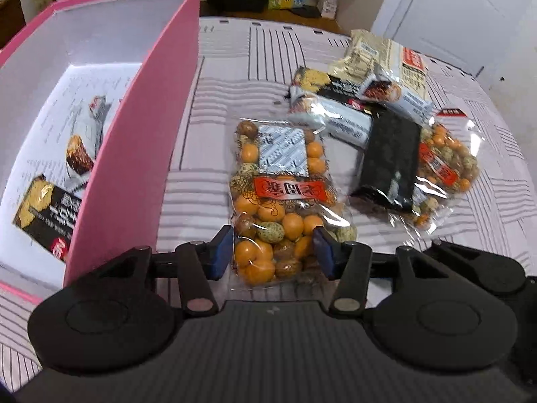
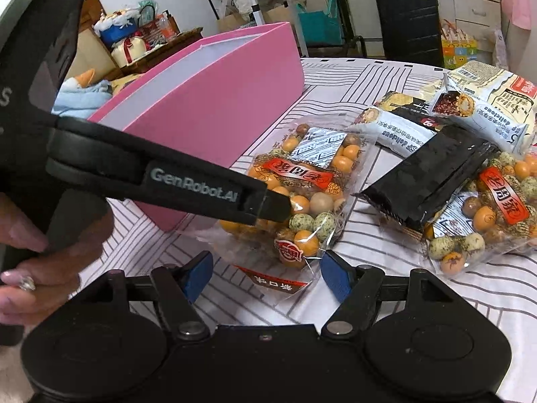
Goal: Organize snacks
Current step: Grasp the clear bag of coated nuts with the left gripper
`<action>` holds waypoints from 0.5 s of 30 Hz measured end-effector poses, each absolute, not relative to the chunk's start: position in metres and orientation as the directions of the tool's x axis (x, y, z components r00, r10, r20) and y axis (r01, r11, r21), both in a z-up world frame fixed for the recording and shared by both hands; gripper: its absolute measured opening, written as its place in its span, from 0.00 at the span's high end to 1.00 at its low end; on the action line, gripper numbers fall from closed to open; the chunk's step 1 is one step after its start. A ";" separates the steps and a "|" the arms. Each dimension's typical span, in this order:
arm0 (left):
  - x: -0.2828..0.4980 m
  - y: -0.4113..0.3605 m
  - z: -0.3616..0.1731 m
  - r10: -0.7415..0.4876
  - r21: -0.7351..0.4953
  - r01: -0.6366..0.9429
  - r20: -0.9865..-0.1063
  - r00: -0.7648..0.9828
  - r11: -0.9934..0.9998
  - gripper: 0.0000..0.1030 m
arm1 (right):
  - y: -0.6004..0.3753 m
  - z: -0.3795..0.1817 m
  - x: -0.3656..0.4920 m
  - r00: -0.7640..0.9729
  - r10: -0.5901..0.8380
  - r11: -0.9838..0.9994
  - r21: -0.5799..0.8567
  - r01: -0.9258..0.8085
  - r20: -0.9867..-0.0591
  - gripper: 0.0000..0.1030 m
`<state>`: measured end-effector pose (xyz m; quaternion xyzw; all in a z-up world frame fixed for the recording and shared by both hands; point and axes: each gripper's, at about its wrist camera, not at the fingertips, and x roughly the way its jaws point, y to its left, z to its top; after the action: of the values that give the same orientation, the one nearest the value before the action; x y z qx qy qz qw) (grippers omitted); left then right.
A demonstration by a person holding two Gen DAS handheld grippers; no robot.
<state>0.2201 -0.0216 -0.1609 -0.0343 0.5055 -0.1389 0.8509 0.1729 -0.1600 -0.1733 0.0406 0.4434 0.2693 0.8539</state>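
Observation:
A clear bag of orange and speckled coated nuts (image 1: 282, 198) lies on the striped tablecloth beside the pink box (image 1: 134, 154). My left gripper (image 1: 272, 252) has its blue pads pressed on both sides of the bag's near end. One of its fingers (image 2: 201, 184) shows from the side in the right wrist view, tip on the same bag (image 2: 308, 201). My right gripper (image 2: 266, 277) stands open around the bag's sealed flap, pads not touching it. Inside the box lie a wrapped bar (image 1: 80, 154) and a dark cracker pack (image 1: 47, 221).
A pile of snacks sits to the right: a black pack (image 1: 389, 164), a second nut bag (image 1: 446, 168), white bars (image 1: 335, 117) and a cream pack (image 1: 386, 57). A hand (image 2: 50, 235) holds the left gripper. A black suitcase (image 2: 407, 20) stands behind the table.

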 end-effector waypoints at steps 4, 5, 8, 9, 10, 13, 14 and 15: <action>0.213 -0.012 -0.155 -0.307 -0.264 0.170 -0.893 0.329 0.949 0.51 | -0.161 -0.162 0.155 0.404 0.509 0.814 0.272 -0.513 -0.760 0.27; 0.210 -0.009 -0.153 -0.325 -0.285 0.168 -0.896 0.303 0.944 0.51 | -0.160 -0.160 0.150 0.399 0.498 0.809 0.246 -0.534 -0.770 0.27; 0.204 -0.008 -0.151 -0.377 -0.338 0.182 -0.886 0.270 0.923 0.51 | -0.157 -0.163 0.144 0.408 0.441 0.818 0.170 -0.550 -0.799 0.27; 0.204 -0.009 -0.153 -0.386 -0.348 0.180 -0.884 0.265 0.920 0.51 | -0.157 -0.166 0.145 0.412 0.432 0.825 0.168 -0.539 -0.802 0.27; 0.203 -0.010 -0.154 -0.386 -0.348 0.179 -0.884 0.265 0.920 0.51 | -0.158 -0.168 0.147 0.416 0.430 0.832 0.174 -0.526 -0.801 0.27; 0.202 -0.013 -0.158 -0.366 -0.327 0.177 -0.888 0.280 0.928 0.51 | -0.157 -0.174 0.154 0.449 0.425 0.857 0.190 -0.479 -0.786 0.23; 0.202 -0.014 -0.160 -0.348 -0.309 0.170 -0.889 0.298 0.936 0.50 | -0.156 -0.175 0.156 0.453 0.425 0.860 0.194 -0.472 -0.783 0.21; 0.203 -0.013 -0.162 -0.338 -0.299 0.165 -0.886 0.317 0.940 0.46 | -0.154 -0.177 0.158 0.450 0.427 0.859 0.196 -0.473 -0.785 0.19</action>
<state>0.2027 -0.0129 -0.1617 -0.0767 0.5634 -0.1557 0.8077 0.1575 -0.1539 -0.1772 -0.0256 0.4530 0.2643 0.8511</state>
